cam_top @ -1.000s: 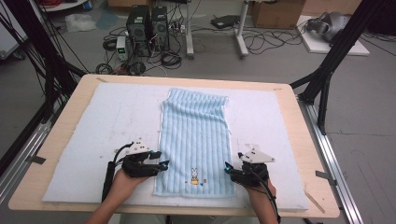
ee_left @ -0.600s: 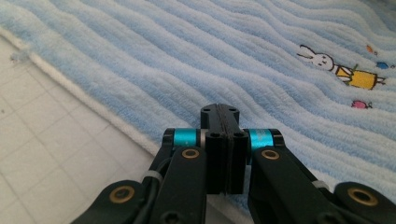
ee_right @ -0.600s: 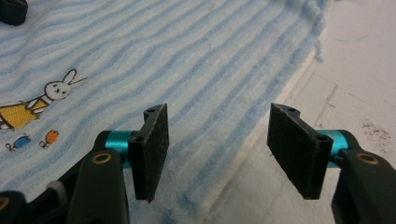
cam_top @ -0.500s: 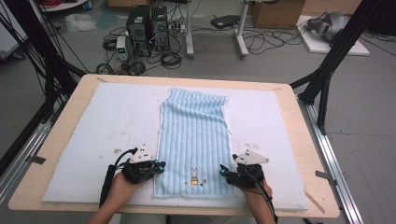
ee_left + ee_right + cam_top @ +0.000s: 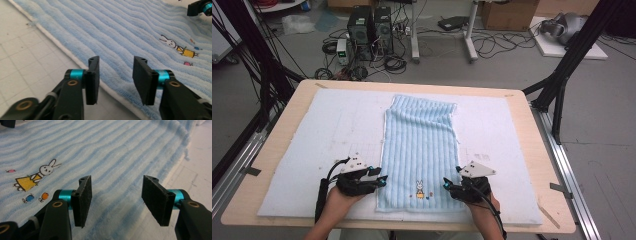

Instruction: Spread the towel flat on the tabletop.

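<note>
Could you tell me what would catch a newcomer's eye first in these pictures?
Most striking is the light blue striped towel, spread flat down the middle of the white mat on the wooden table. A small embroidered rabbit sits near its near edge. The left gripper and right gripper flank that edge at the towel's two near corners, both with jaws open and nothing pinched.

Your left gripper [image 5: 115, 75] has just reopened after snapping shut, its jaws straddling the near left edge of the ribbed light-blue towel [image 5: 419, 150] (nothing pinched); both grippers drew slightly nearer you.
</note>
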`<state>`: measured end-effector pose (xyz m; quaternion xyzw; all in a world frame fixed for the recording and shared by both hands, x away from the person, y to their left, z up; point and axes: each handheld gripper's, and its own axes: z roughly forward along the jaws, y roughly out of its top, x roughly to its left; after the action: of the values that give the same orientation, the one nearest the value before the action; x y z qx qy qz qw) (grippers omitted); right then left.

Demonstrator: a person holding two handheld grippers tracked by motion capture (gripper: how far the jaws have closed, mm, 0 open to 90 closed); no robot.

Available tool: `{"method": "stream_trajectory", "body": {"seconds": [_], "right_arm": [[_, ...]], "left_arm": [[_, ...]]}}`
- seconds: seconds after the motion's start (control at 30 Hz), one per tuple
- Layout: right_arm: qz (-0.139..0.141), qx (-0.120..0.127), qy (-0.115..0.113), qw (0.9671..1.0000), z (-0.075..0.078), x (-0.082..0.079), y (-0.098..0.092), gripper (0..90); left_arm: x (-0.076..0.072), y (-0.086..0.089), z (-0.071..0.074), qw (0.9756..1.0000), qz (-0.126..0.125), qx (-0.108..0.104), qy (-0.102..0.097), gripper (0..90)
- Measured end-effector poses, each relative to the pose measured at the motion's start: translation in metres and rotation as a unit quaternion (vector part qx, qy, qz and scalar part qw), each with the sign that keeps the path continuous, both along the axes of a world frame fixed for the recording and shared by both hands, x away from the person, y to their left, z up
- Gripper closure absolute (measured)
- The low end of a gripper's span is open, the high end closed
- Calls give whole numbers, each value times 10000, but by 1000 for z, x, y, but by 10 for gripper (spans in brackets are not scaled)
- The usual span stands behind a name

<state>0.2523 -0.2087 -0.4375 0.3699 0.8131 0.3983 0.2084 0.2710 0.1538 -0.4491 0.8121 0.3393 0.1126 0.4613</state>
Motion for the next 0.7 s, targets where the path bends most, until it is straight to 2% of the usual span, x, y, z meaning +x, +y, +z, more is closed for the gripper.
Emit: {"method": "stream_trajectory", "body": {"seconds": [0.1, 0.2, 0.23, 0.3, 0.43, 0.5, 0.53, 0.6, 0.7], "right_arm": [[-62, 18, 20, 10000, -1, 0, -3, 410], [-66, 24, 22, 10000, -1, 0, -5, 410], [-76, 18, 38, 10000, -1, 0, -5, 410], [-72, 5, 59, 10000, -1, 0, -5, 418], [9, -100, 192, 9998, -4, 0, -4, 502], [176, -194, 303, 9992, -6, 0, -2, 637], [267, -265, 370, 9986, -8, 0, 0, 677], [384, -222, 453, 9980, -9, -1, 2, 777], [569, -209, 585, 9964, -7, -2, 3, 836]], "left_arm": [[0, -7, -2, 9994, 83, 332, -4, 499], [-5, -14, -2, 9971, 154, 689, -272, 553], [-6, -15, -2, 9969, 73, 703, -336, 621], [-8, -17, -2, 9965, -40, 738, -400, 829], [-7, -13, -1, 9974, -73, 652, -288, 860], [-6, -10, 0, 9975, -88, 648, -263, 861], [-6, -9, 0, 9975, -109, 653, -245, 862], [-6, -6, 0, 9977, -122, 628, -208, 863], [-6, -1, 0, 9982, -175, 550, -145, 862]]}}
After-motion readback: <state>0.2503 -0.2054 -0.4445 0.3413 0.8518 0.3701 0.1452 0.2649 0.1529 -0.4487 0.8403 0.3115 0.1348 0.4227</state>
